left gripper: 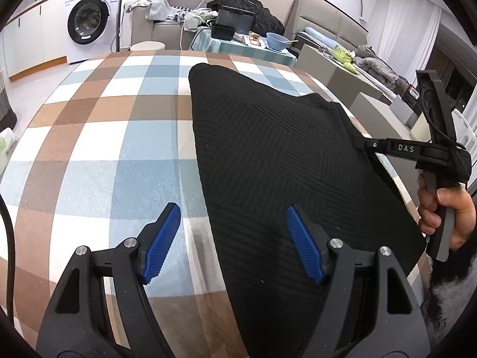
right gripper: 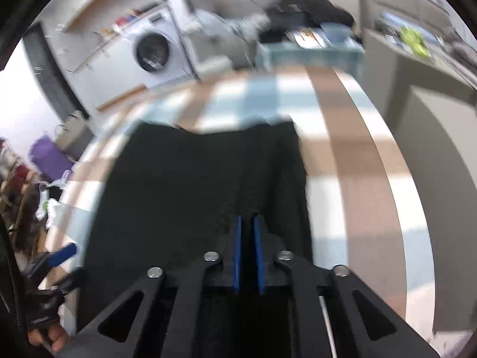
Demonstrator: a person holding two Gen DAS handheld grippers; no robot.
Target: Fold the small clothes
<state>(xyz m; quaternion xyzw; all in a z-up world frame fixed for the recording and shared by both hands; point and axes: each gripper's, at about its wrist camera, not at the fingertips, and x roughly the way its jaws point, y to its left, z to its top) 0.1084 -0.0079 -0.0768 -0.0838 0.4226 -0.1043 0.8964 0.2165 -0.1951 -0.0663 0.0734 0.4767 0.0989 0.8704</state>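
On the checked table: my black knit cloth (left gripper: 268,155) lies spread out on the checked cloth (left gripper: 98,137), more to the right side than the left.
Left tool: my left gripper (left gripper: 232,238) hangs over the near left edge of the black cloth. Its two blue pads (left gripper: 162,238) are far apart and hold nothing. One pad is over the bare table and one is over the cloth.
Right tool: my right gripper (right gripper: 247,238) has its blue pads almost together. Black cloth is all around them. It looks like they pinch the right edge of the cloth, but the right picture is blurry, so I am not fully sure.
Right hand: my right hand (left gripper: 447,211) squeezes the handle at the far right.
Step I think I am on: bring the right side of the cloth over to the left to make a fold.
How to do it well: keep the pinch tight, lift only a little, and move straight across so the edges line up. My left tool can press or grab the near edge so the cloth does not slide. Lay it down flat, with no bumps.
What could go wrong: the cloth may slip out or bunch up.
Count: one black cloth, one checked table cover, two tools, four blue pads, one washing machine (left gripper: 92,18) far behind.
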